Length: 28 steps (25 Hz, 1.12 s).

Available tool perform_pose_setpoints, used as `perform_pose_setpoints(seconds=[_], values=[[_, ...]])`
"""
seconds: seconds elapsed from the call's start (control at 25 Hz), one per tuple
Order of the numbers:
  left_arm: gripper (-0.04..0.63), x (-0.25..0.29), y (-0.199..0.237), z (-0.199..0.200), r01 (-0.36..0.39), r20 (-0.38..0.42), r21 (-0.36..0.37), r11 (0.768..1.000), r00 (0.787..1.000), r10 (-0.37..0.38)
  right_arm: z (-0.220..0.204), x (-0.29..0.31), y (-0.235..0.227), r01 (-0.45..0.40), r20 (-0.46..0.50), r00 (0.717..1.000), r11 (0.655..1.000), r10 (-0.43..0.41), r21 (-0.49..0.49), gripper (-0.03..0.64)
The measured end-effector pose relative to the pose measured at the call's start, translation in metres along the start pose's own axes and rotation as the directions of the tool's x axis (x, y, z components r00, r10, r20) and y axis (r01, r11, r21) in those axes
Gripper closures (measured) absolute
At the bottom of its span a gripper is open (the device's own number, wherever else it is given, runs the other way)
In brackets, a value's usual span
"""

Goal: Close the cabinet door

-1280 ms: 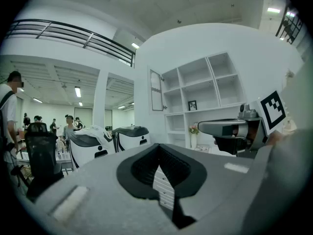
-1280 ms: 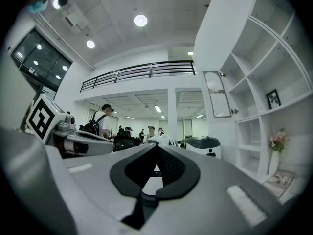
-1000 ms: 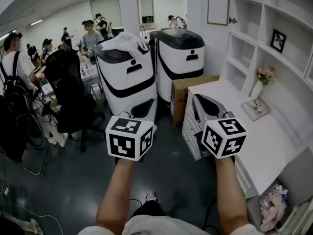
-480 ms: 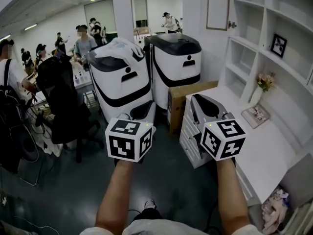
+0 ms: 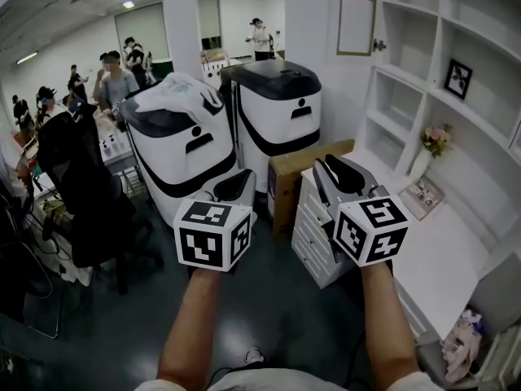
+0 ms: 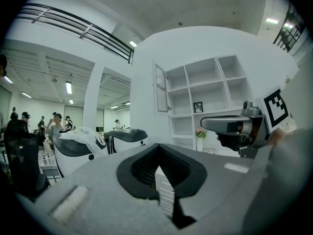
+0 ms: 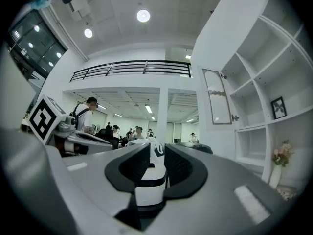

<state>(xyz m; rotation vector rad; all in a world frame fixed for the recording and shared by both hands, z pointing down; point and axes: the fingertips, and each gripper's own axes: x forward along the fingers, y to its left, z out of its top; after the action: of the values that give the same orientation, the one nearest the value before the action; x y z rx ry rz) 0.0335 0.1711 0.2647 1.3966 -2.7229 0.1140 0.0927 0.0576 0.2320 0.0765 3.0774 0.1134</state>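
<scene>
The cabinet door [image 5: 356,15] is a framed panel with a small knob [image 5: 378,46]. It stands swung open at the upper left of the white shelf unit [image 5: 456,47], far ahead of both grippers. It also shows in the left gripper view as the door [image 6: 161,88] and in the right gripper view as the door [image 7: 217,97]. My left gripper [image 5: 241,176] is held level with its pads meeting at the tip, my left gripper [image 6: 157,147] empty. My right gripper [image 5: 328,168] points level beside it. Its jaws have just been opening, and a narrow gap with nothing in it shows at my right gripper [image 7: 157,148].
Two white-and-black machines [image 5: 175,149] [image 5: 281,108] stand ahead, with a cardboard box [image 5: 286,177] and a white drawer unit [image 5: 313,230] below the grippers. A white desk [image 5: 444,259] runs along the right, with a flower vase [image 5: 430,147]. People and a draped chair [image 5: 73,177] fill the left.
Both grippers have moved forward with the head. The machines, drawer unit and shelves now sit nearer and further left in the head view.
</scene>
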Motion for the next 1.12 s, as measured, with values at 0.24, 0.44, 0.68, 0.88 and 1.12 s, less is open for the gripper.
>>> perform_pose_setpoints(seconds=[0.24, 0.44, 0.68, 0.88, 1.12], values=[[0.598, 0.03, 0.031, 0.001, 0.05, 0.004, -0.005, 0.999, 0.999, -0.05, 0.002, 0.034, -0.007, 0.051, -0.001, 0.999, 0.999, -0.051, -0.012, 0.502], [0.598, 0.05, 0.052, 0.001, 0.105, 0.01, -0.009, 0.994, 0.994, -0.104, 0.003, 0.058, -0.008, 0.097, -0.008, 0.995, 0.995, -0.097, -0.014, 0.454], [0.598, 0.066, 0.065, 0.0, 0.148, 0.017, -0.015, 0.989, 0.989, -0.148, -0.001, 0.074, -0.011, 0.137, -0.026, 0.99, 0.99, -0.138, -0.017, 0.44], [0.598, 0.076, 0.072, -0.004, 0.173, 0.019, -0.031, 0.984, 0.985, -0.173, -0.001, 0.083, -0.015, 0.165, -0.019, 0.986, 0.986, -0.165, -0.005, 0.41], [0.598, 0.089, 0.082, -0.003, 0.175, 0.024, -0.043, 0.984, 0.984, -0.174, 0.007, 0.092, -0.024, 0.18, 0.01, 0.984, 0.984, -0.18, 0.013, 0.382]])
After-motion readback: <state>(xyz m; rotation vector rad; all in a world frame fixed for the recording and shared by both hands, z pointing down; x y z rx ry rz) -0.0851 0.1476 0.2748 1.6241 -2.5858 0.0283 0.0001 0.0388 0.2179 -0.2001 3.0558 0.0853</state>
